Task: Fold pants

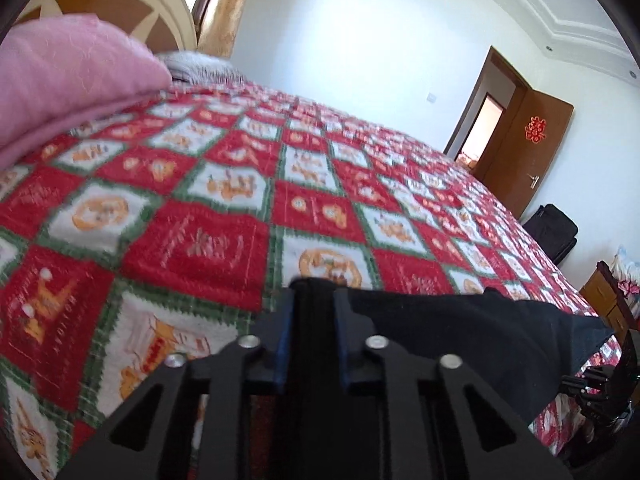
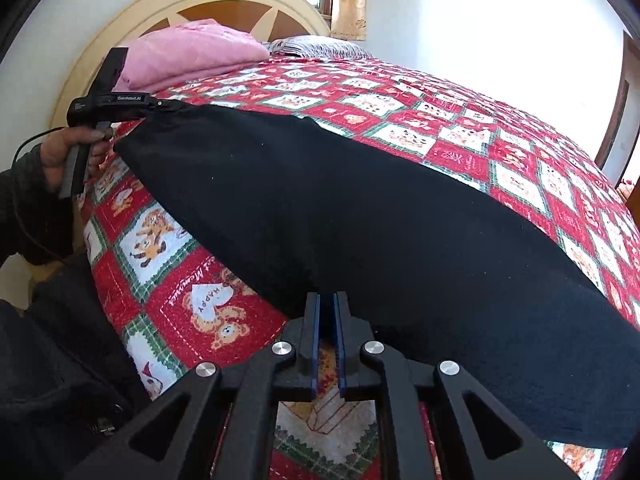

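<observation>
The black pants [image 2: 360, 216] are stretched across the red, white and green patterned bedspread [image 2: 460, 120]. My left gripper [image 1: 314, 292] is shut on one end of the pants [image 1: 460, 328]; black cloth fills the gap between its fingers. It also shows in the right wrist view [image 2: 168, 105], held by a hand, pinching the far corner. My right gripper [image 2: 328, 300] is shut on the near edge of the pants. The cloth hangs taut between the two grippers, a little above the bed.
A folded pink blanket [image 2: 192, 54] and a grey striped pillow [image 2: 316, 46] lie by the cream headboard [image 2: 100, 40]. A brown door [image 1: 520, 152] stands open at the far wall. A dark bag [image 1: 554, 230] and wooden furniture [image 1: 608, 300] stand beside the bed.
</observation>
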The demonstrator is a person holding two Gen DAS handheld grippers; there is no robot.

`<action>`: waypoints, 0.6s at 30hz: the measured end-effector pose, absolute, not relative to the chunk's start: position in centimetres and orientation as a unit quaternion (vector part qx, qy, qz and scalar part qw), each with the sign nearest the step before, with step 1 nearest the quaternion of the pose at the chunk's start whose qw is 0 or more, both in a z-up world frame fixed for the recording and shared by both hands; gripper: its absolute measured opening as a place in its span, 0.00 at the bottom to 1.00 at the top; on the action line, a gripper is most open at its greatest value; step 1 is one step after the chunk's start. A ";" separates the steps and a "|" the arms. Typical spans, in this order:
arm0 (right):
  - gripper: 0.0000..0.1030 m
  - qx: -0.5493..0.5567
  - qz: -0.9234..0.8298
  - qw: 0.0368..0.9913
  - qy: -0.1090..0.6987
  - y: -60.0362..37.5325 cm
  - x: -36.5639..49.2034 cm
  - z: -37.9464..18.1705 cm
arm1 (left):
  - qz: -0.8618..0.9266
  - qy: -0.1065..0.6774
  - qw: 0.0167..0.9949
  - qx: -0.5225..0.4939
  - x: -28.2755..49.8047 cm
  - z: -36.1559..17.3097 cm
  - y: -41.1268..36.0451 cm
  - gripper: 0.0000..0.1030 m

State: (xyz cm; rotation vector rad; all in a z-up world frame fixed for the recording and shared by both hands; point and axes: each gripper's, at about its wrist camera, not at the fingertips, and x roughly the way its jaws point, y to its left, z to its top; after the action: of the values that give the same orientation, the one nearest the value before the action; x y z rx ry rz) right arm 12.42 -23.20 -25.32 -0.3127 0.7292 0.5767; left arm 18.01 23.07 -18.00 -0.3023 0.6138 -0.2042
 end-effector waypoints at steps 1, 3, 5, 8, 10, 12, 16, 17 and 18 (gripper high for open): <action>0.07 -0.152 0.276 0.883 0.348 -23.1 12.4 -25.3 | -0.088 0.291 0.941 -0.147 18.0 -17.4 23.1 0.14; 0.09 -0.151 0.273 0.886 0.344 -23.2 12.4 -25.1 | -0.082 0.282 0.940 -0.171 18.5 -16.9 23.9 0.12; 0.17 -0.149 0.270 0.890 0.337 -23.2 12.2 -24.9 | -0.060 0.293 0.940 -0.163 19.2 -17.1 24.2 0.02; 0.42 -0.146 0.273 0.886 0.345 -23.2 12.5 -25.2 | -0.058 0.333 0.928 -0.156 20.2 -18.9 24.5 0.02; 0.43 -0.145 0.276 0.886 0.343 -23.1 12.4 -25.2 | -0.052 0.334 0.929 -0.152 19.6 -19.3 24.5 0.02; 0.43 -0.153 0.274 0.885 0.344 -23.0 12.3 -25.0 | -0.045 0.325 0.932 -0.153 18.7 -18.9 24.6 0.04; 0.45 -0.148 0.262 0.892 0.337 -24.0 12.3 -23.8 | -0.031 0.311 0.943 -0.112 17.6 -17.1 23.4 0.08; 0.45 -0.147 0.254 0.896 0.334 -24.5 12.4 -23.2 | -0.033 0.306 0.946 -0.098 17.4 -16.4 22.8 0.10; 0.45 -0.147 0.246 0.899 0.331 -25.0 12.6 -22.8 | -0.035 0.302 0.949 -0.083 17.2 -15.7 21.9 0.12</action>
State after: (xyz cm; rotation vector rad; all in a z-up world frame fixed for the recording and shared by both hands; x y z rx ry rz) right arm 12.57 -24.97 -22.78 -0.3034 0.6851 0.5085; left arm 17.16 21.92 -15.72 -0.1688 0.6144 -0.0719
